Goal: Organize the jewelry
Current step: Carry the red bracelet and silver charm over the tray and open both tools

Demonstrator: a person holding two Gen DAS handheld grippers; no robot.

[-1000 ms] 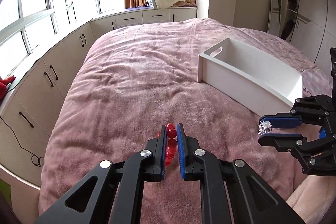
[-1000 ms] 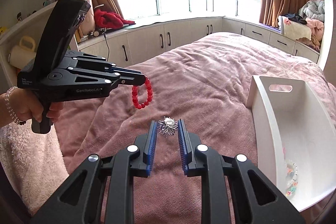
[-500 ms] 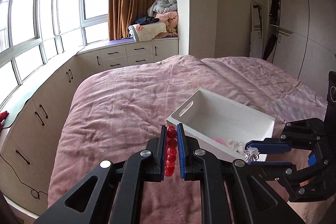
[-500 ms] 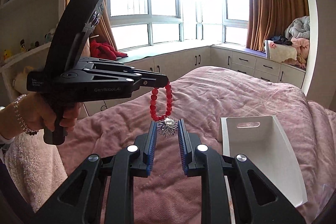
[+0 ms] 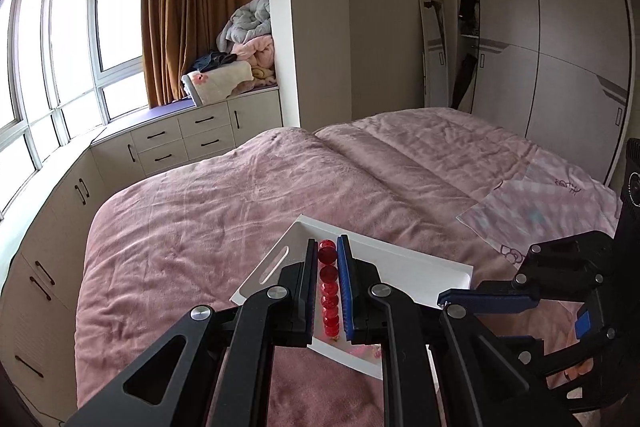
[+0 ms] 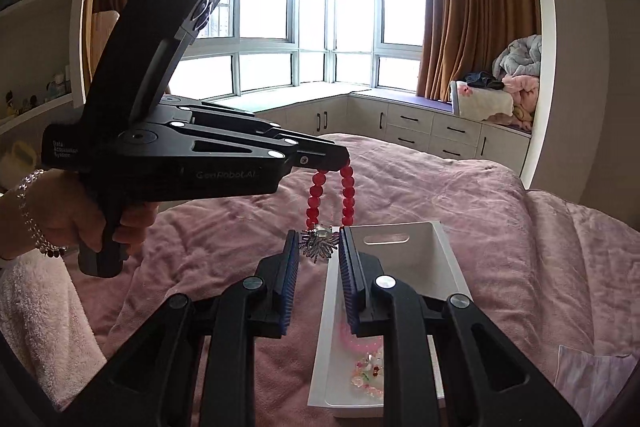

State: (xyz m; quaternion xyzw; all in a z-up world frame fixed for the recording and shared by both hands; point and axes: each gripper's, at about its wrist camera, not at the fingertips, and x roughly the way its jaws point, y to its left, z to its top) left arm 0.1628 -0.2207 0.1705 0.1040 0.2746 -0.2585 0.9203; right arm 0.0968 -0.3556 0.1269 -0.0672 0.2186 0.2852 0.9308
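Observation:
My left gripper is shut on a red bead bracelet; in the right wrist view the bracelet hangs from the left gripper above the white box's near end. My right gripper is shut on a silver spiky brooch, held over the left edge of the white box. The box lies on the pink bed and holds pink and pale bead jewelry. In the left wrist view the right gripper sits at the box's right end.
The pink blanket covers the bed. A pale patterned cloth lies at the right. White cabinets and windows run along the far side. A white towel lies at the bed's left.
Both grippers have risen and moved over the white box, carrying the bracelet and the brooch. The box now lies directly under both grippers.

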